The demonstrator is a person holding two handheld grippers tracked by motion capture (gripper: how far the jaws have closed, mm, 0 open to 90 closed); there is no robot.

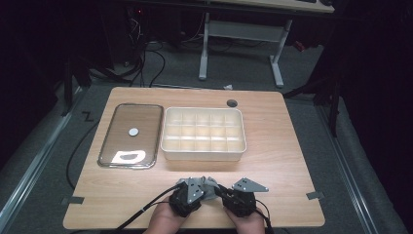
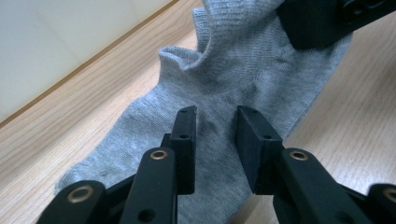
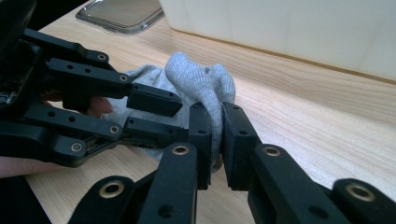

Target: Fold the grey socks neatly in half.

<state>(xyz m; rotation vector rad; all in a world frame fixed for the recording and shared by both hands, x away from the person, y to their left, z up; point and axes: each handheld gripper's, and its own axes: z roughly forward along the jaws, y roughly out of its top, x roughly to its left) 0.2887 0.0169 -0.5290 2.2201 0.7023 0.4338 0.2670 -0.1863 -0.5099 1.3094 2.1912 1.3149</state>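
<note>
Right now your right gripper [image 3: 215, 140] pinches a raised fold of the grey sock [image 3: 201, 84], which lies on the wooden table [image 1: 282, 161] just in front of the white compartment box [image 1: 203, 132]. Your left gripper [image 2: 215, 140] stands spread over the sock's flat part, jaws apart.

High view: fixed above the bench's near edge, looking forward and down, taking in the whole bench [image 1: 272, 146] from well back. Left gripper view: very close, looking along its own fingers [image 2: 184, 140] down at the grey sock [image 2: 243, 74]. Right gripper view: close and low, facing the far-left corner; both gripper views share that sock by the near edge.
</note>
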